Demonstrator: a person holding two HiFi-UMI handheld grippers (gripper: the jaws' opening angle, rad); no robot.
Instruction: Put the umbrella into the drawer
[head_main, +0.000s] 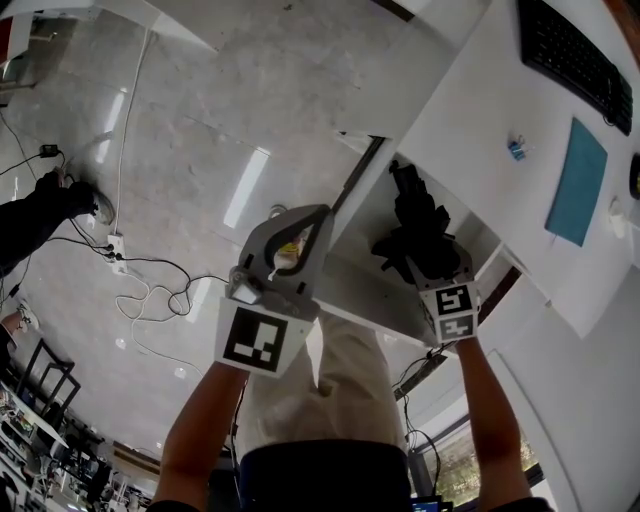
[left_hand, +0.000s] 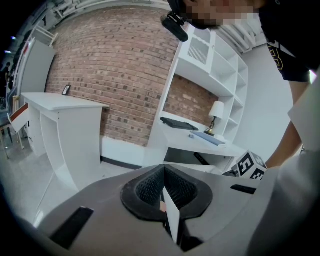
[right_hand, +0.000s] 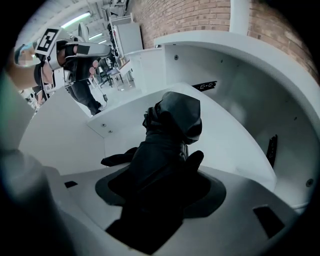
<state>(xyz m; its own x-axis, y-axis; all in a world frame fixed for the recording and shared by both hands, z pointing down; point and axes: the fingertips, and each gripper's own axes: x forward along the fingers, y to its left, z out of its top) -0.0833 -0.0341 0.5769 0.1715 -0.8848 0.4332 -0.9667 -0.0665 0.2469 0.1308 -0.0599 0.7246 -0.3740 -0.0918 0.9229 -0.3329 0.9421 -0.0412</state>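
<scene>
A folded black umbrella (head_main: 415, 225) hangs inside the open white drawer (head_main: 365, 290), with my right gripper (head_main: 420, 258) shut on it and pointing steeply down. In the right gripper view the umbrella (right_hand: 170, 130) fills the gap between the jaws of that gripper (right_hand: 160, 185), and its tip reaches toward the drawer floor (right_hand: 235, 130). My left gripper (head_main: 318, 222) is at the drawer's front edge. In its own view the left gripper (left_hand: 166, 192) is shut on a thin white panel seen edge-on, apparently the drawer front.
The white desk (head_main: 480, 90) above the drawer carries a black keyboard (head_main: 575, 60) and a blue pad (head_main: 577, 180). Cables (head_main: 150, 290) and a power strip (head_main: 115, 247) lie on the grey floor at left. A white counter (left_hand: 65, 107) stands before a brick wall.
</scene>
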